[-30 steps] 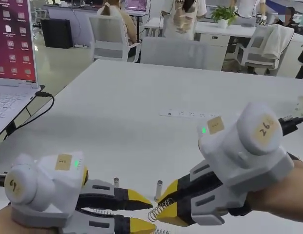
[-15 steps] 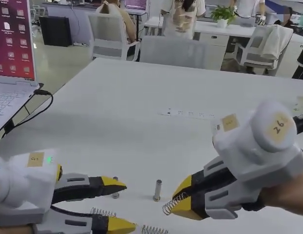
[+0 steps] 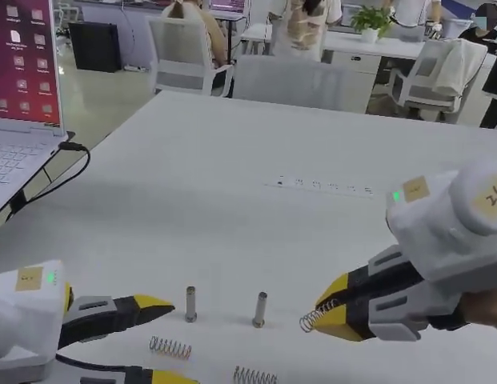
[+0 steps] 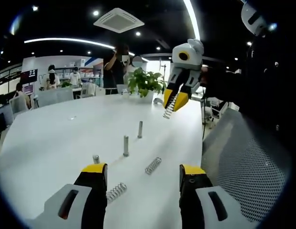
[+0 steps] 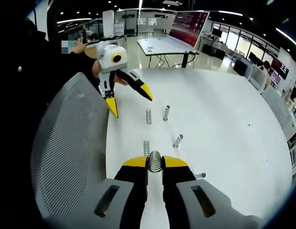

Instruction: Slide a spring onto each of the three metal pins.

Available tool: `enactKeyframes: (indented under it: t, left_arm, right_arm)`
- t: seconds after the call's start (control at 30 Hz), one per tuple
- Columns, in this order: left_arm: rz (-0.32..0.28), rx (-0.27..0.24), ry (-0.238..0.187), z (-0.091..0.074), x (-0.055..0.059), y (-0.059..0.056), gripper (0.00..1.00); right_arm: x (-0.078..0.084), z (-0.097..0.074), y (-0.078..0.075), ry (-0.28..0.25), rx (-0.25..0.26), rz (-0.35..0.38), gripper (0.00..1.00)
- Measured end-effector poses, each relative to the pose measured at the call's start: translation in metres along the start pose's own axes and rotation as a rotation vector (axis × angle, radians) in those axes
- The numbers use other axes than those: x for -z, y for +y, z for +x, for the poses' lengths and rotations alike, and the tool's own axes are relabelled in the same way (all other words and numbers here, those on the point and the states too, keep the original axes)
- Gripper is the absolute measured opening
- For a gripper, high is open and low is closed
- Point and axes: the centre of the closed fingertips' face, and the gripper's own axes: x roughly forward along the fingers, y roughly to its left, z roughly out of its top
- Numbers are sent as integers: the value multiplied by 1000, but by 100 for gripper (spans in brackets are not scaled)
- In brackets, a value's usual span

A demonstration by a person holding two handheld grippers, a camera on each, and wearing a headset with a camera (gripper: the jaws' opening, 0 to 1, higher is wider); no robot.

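The right hand-held gripper (image 3: pixel 328 308) pinches a spring (image 3: pixel 314 316) in its yellow tips, hovering just right of an upright pin (image 3: pixel 259 309) on the counter (image 3: pixel 232 216). The left hand-held gripper (image 3: pixel 168 340) gapes wide near a second pin (image 3: pixel 190 303), with two loose springs (image 3: pixel 170 346) lying close by.

The right gripper (image 5: pixel 155 164) gripped a spring (image 5: pixel 155 156) between its jaws over the white bench (image 5: pixel 219 109). A loose spring (image 5: pixel 146 147) lay just ahead, a second loose spring (image 5: pixel 148 116) farther on beside the far pin (image 5: pixel 166 112). The middle pin (image 5: pixel 178 140) and near pin (image 5: pixel 199 176) stood rightward. The left gripper (image 5: pixel 132 106) hung beyond, jaws spread.
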Motion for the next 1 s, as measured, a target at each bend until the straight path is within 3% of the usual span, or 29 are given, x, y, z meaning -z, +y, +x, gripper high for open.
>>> enactKeyframes:
  t: [0.33,0.57,0.87,1.0]
  left_arm:
    - [-17,-37,17,-2,7,5,69]
    - [-12,-51,30,1,9,8,77]
    - [0,-65,42,2,11,10,88]
    - [0,-69,53,1,15,10,92]
  right_arm:
    - [19,-16,-34,46,81,54,8]
    - [27,-20,-56,108,117,56,8]
    - [36,-8,-80,186,122,49,8]
    - [44,1,-87,250,114,32,8]
